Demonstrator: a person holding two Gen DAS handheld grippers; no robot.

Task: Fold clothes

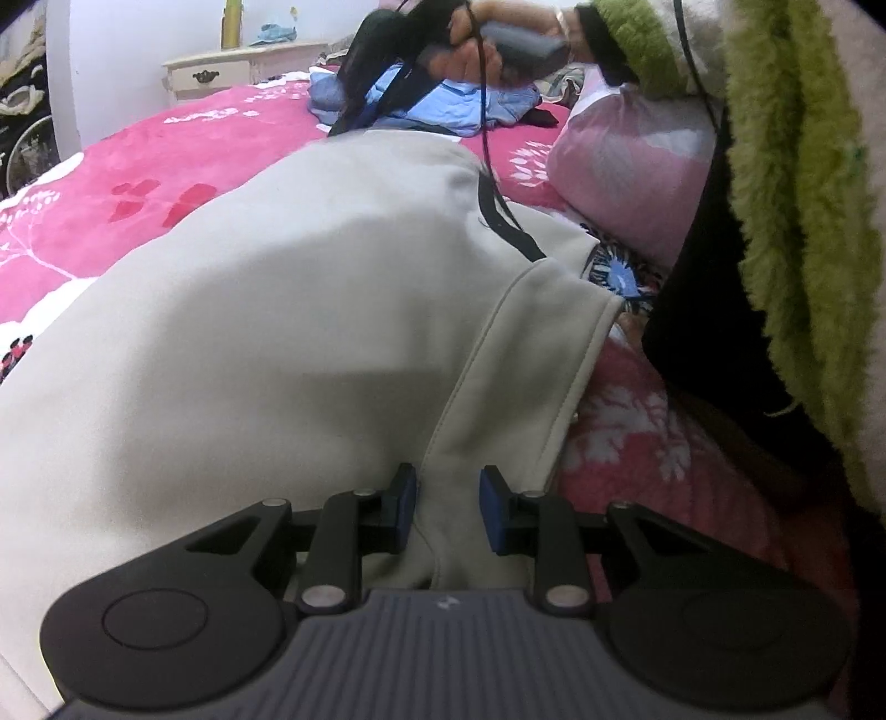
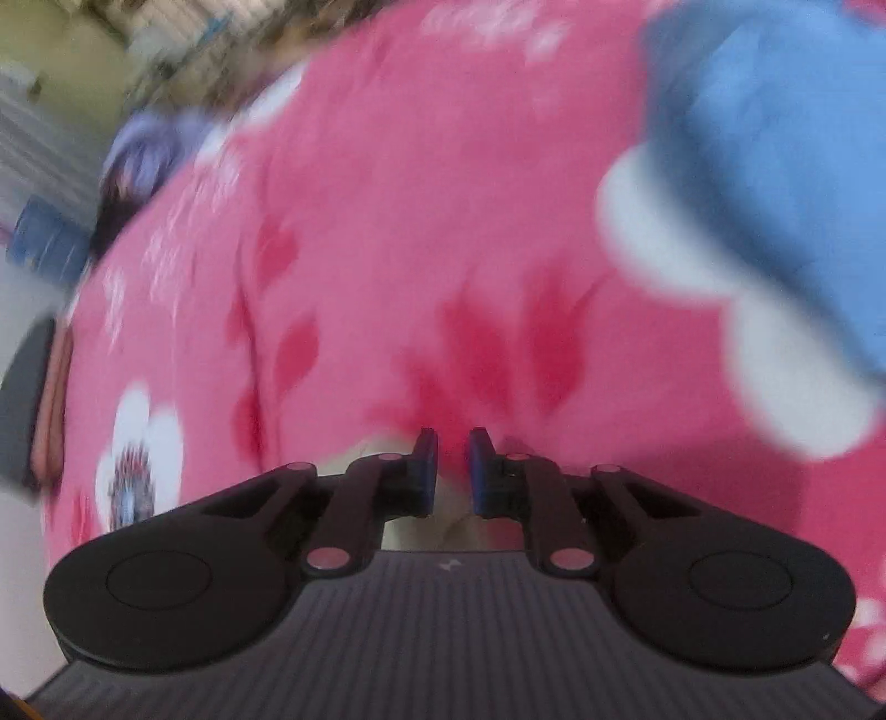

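Observation:
A cream sweatshirt [image 1: 277, 332] bulges up over the pink flowered bed cover [image 1: 166, 144] and fills most of the left wrist view. My left gripper [image 1: 448, 501] is shut on its stitched hem, with thick folded cloth between the blue pads. At the top, a hand [image 1: 470, 50] holds the other gripper above the garment's far edge. The right wrist view is blurred. There my right gripper [image 2: 453, 465] stands nearly shut, with a bit of cream cloth [image 2: 410, 520] between and under its fingers, above the bed cover [image 2: 443, 221].
A heap of blue clothes [image 1: 459, 105] lies at the far side of the bed, also seen blurred at upper right [image 2: 775, 138]. A pink pillow [image 1: 626, 166] sits to the right. A fuzzy green garment [image 1: 803, 194] on the person fills the right edge. A cream nightstand [image 1: 221, 72] stands behind.

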